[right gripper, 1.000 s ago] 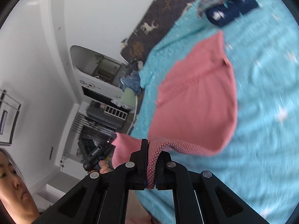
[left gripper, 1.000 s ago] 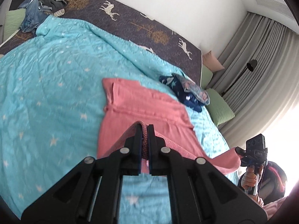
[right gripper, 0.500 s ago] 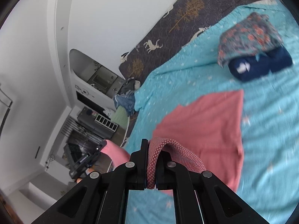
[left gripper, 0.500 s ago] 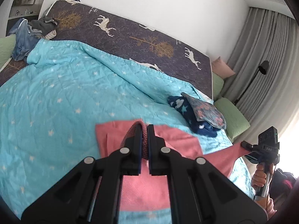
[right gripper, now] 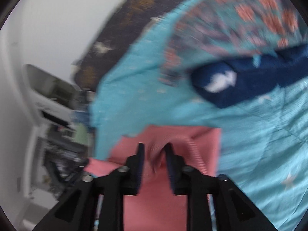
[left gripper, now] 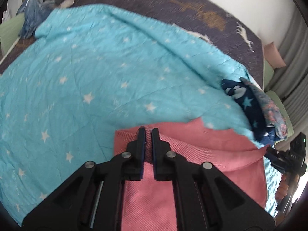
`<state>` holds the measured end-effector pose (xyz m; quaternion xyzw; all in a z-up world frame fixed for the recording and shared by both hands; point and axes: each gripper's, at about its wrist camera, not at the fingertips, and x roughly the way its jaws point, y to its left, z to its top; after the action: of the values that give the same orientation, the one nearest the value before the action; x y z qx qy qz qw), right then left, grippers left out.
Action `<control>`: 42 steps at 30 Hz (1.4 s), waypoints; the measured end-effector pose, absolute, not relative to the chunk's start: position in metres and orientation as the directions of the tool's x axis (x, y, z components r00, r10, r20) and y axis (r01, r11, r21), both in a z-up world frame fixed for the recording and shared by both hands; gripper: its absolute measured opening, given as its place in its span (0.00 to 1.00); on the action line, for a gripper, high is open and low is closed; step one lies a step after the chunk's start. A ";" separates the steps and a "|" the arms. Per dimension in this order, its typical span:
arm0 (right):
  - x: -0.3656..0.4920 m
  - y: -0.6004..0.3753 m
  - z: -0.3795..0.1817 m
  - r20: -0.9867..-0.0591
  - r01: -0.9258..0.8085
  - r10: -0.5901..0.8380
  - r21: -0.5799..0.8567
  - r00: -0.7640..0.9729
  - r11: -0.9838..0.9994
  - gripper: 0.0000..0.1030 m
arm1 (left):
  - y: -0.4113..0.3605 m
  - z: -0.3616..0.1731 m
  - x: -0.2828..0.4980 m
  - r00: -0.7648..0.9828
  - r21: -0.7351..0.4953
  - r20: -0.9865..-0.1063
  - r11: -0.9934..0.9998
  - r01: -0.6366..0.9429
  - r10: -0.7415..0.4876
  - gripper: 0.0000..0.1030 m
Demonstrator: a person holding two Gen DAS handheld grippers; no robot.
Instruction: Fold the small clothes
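Note:
A pink garment (left gripper: 202,150) lies doubled over on the turquoise star quilt (left gripper: 96,77). My left gripper (left gripper: 147,132) is shut on its knitted hem, low over the cloth near the fold's far left corner. In the right wrist view, which is blurred, my right gripper (right gripper: 155,148) has its jaws opening. A bunch of the pink garment (right gripper: 204,140) still sits loosely between them, and the pads no longer press on it. The right gripper (left gripper: 284,159) and the hand holding it also show at the left wrist view's right edge.
A folded navy star garment (left gripper: 248,105) with a floral one (left gripper: 273,113) on top lies just beyond the pink cloth's right end. A heap of clothes (left gripper: 38,9) sits far left on the dark deer bedspread (left gripper: 192,5). Pillows (left gripper: 273,55) and curtains (left gripper: 296,61) are on the right.
Both grippers swept forward and down, carrying the pink garment's hem over onto its far part. The right jaws, shut on the hem before, now stand apart.

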<state>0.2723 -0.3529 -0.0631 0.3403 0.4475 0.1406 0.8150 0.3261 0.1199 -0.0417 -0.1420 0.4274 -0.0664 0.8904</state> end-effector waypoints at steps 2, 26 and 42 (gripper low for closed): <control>0.271 -0.355 -0.071 -0.648 0.071 0.526 0.665 0.550 0.744 0.30 | 0.125 -0.041 0.326 0.633 -0.329 -0.733 0.944 -0.009 -0.249 0.06; 0.241 -0.224 -0.073 -0.853 -0.269 0.227 0.107 0.470 0.957 0.40 | 0.029 -0.066 0.297 0.467 -0.136 -0.842 0.944 0.302 -0.271 0.20; 0.330 -0.265 -0.066 -0.828 -0.083 0.194 0.177 0.527 0.981 0.40 | 0.066 -0.041 0.370 0.569 -0.154 -0.797 0.979 0.136 -0.204 0.34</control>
<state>0.3301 -0.2654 -0.0661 0.0577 0.4800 0.0794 0.8718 0.3699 0.0658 -0.0414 -0.0375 0.4541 -0.0960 0.8850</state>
